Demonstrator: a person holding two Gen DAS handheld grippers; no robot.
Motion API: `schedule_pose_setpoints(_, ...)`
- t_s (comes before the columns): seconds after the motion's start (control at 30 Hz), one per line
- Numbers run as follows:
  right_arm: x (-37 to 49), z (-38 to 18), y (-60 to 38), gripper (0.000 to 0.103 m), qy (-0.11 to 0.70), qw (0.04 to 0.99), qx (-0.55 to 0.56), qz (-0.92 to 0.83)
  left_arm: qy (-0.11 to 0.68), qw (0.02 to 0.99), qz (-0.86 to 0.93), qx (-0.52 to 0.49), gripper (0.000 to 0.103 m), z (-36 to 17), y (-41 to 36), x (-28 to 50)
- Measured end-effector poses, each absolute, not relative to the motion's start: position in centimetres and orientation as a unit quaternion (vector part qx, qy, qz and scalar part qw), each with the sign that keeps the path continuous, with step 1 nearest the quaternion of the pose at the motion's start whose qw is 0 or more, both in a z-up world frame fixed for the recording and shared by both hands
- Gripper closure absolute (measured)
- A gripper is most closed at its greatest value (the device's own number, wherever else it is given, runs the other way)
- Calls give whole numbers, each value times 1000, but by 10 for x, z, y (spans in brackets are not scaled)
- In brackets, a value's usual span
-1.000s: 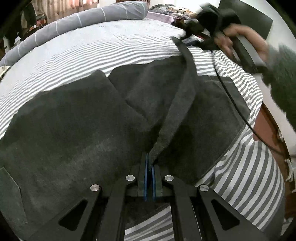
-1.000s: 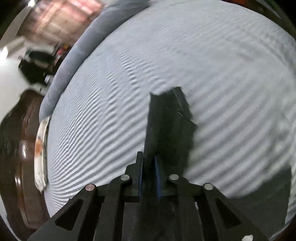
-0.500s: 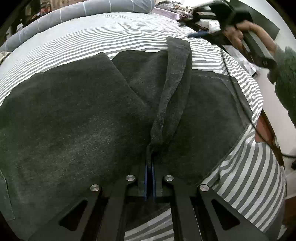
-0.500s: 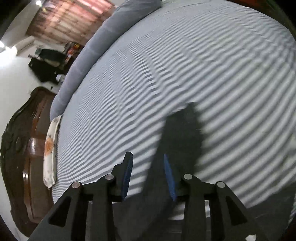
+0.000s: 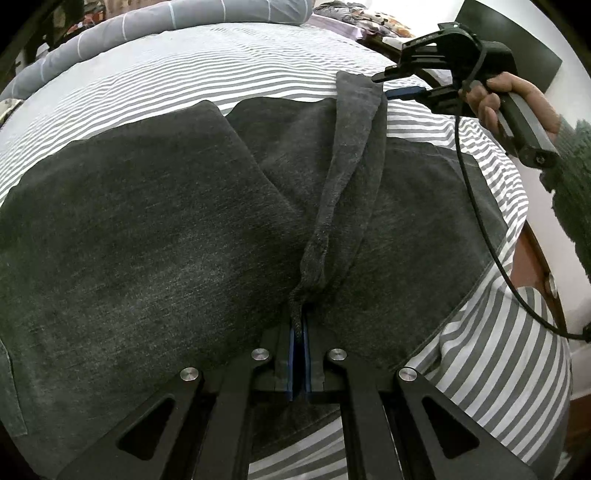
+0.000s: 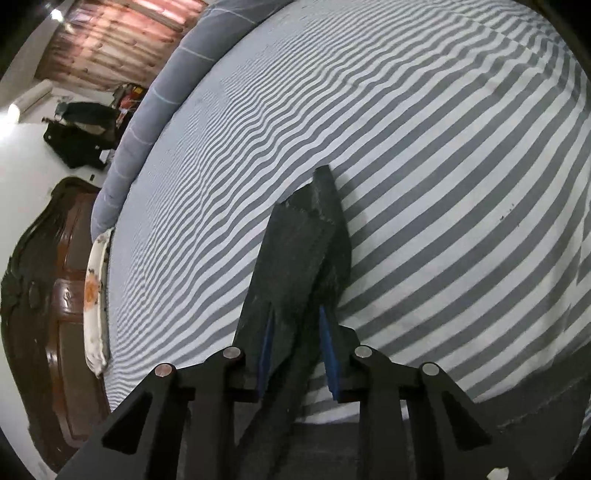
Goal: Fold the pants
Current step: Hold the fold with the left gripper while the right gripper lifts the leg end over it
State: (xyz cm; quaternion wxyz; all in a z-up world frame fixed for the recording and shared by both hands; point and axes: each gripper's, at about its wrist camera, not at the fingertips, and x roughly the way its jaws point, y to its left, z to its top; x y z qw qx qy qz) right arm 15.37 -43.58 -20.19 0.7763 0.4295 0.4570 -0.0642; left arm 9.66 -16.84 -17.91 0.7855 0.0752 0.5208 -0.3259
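Note:
Dark grey pants (image 5: 155,236) lie spread on the striped bed. My left gripper (image 5: 297,332) is shut on a raised ridge of the pants fabric (image 5: 351,155) that runs away toward the far edge. The far end of this ridge (image 6: 303,243) lies on the sheet between the fingers of my right gripper (image 6: 295,332), whose jaws stand apart around it without pinching. The right gripper also shows in the left wrist view (image 5: 402,83), held by a hand at the strip's far tip.
A grey striped bolster (image 5: 155,33) lies along the far side of the bed (image 6: 424,129). A dark wooden headboard (image 6: 48,295) and a pillow (image 6: 96,295) are at the left. A black cable (image 5: 480,221) hangs over the pants at the right.
My right gripper opened and let go of the fabric strip, which dropped onto the sheet. It now sits low with the strip end between its open fingers. My left gripper kept its hold.

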Motion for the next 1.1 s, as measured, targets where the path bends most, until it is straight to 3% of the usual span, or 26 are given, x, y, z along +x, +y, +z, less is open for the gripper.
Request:
schedule_pose_setpoints(0.57, 158, -215, -426, 80, 441, 762, 473, -45, 521, 785, -326, 75, 99, -180, -168, 96)
schedule_pose_setpoints(0.67, 170, -215, -444, 84, 426, 764, 480, -66, 523, 783, -327, 74, 99, -181, -168, 97)
schedule_pose_setpoints(0.83, 184, -214, -457, 99, 422, 766, 480, -76, 524, 783, -327, 77, 99, -181, -168, 98)
schedule_pose_setpoints(1.1, 151, -160, -457, 99, 408, 809, 412, -100, 526, 783, -320, 90, 100, -174, -174, 97)
